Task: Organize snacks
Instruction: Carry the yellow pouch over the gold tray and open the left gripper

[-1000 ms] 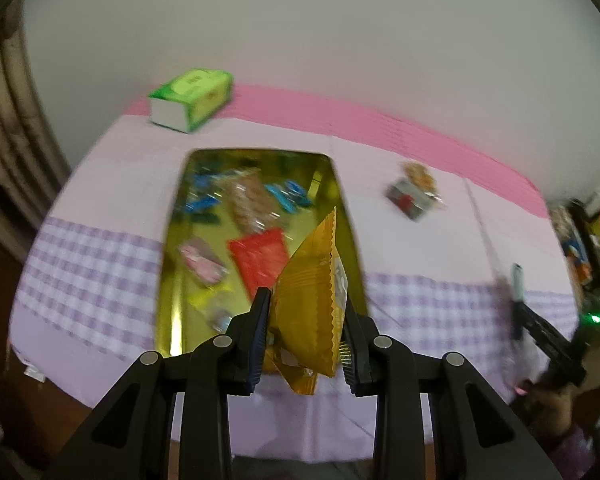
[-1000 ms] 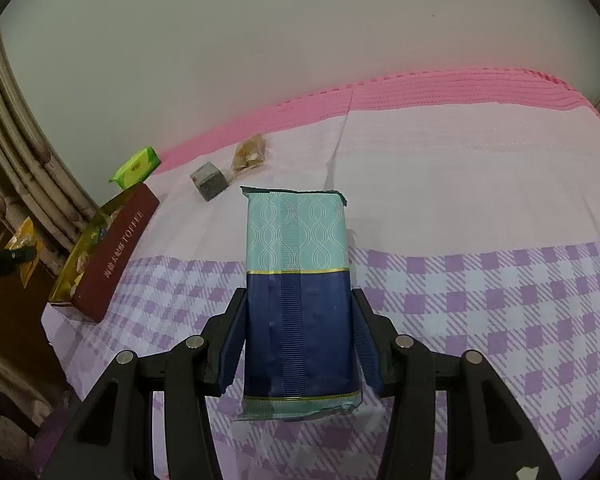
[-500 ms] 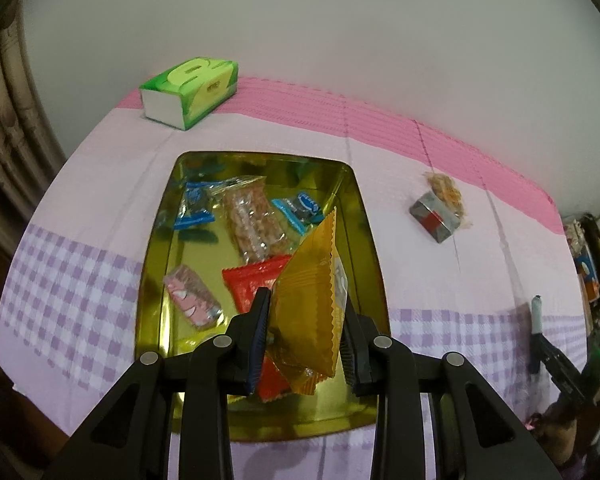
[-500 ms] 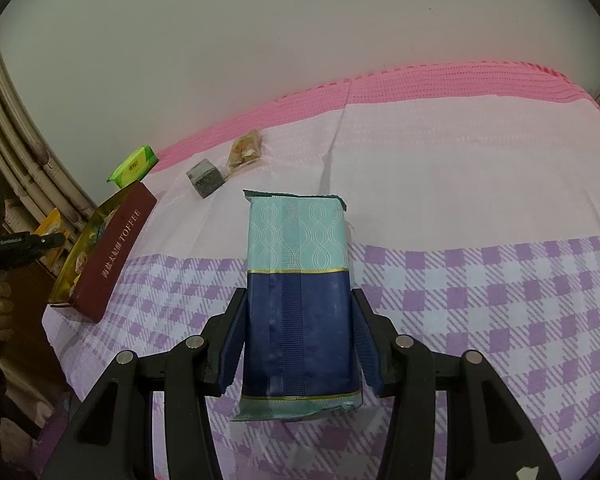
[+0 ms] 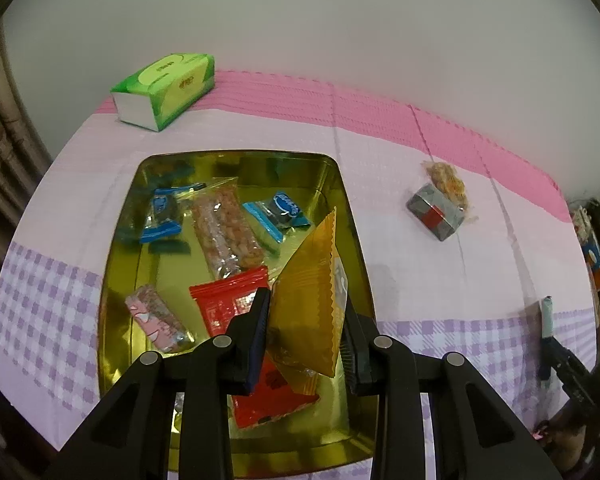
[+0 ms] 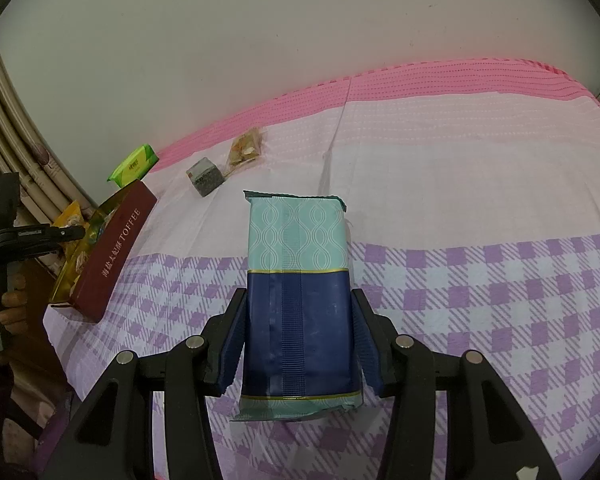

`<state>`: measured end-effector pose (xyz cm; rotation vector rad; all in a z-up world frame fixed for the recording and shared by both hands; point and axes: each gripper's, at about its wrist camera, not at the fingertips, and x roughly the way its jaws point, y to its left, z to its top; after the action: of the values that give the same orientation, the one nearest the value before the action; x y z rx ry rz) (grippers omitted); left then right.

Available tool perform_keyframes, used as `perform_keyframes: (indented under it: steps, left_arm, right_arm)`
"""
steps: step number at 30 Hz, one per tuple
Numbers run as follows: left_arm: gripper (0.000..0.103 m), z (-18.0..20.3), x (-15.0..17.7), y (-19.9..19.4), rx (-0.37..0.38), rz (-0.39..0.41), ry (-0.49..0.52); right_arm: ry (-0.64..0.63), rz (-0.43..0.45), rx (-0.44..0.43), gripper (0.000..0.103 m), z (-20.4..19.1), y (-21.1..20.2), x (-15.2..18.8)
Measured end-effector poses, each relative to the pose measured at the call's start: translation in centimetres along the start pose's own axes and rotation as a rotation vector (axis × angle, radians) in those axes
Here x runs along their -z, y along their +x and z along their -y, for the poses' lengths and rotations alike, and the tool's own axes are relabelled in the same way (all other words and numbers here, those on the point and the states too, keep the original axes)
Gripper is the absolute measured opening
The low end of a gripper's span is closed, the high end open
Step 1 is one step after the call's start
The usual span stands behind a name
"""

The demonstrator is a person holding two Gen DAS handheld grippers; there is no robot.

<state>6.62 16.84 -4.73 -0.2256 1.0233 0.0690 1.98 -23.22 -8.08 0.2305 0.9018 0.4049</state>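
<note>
While the left tongs pinch an orange snack packet low in the centre of the left wrist view, the packet stands on edge, tilted, right over the gold tin. Thin crinkly foil, looks light and soft; the serrated seal is the stiff part, and the pads grip the flat faces near the lower end. Probably slippery film, so it could slide or twist on release.

Left half of the tin: blue wrapped sweets, a pink sweet lower left. Centre: clear peanut bar, red packet partly under the tongs. All small and light, loose in the tin.

Upper left, green tissue pack on the tabletop. Right of the tin, a small grey box touching a clear bag of golden snack, both still outside the tin; the bag looks crushable, take it by a sealed end.

In the right wrist view, the tin sits at the left edge beside the left hand. Centre frame, the right tongs close on a blue and teal pack by its long sides, lying flat on the checked cloth. Firmer and likely heavier; grip on the dark lower half looks sound.
</note>
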Motion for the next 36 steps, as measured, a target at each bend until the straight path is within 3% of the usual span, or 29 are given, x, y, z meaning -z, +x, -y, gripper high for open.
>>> perform_keyframes:
  steps: [36]
  left_arm:
    - [0.033, 2.0, -0.3, 3.6, -0.036, -0.062, 0.094]
  right_arm:
    - [0.000, -0.009, -0.002, 0.047, 0.2, 0.3, 0.1]
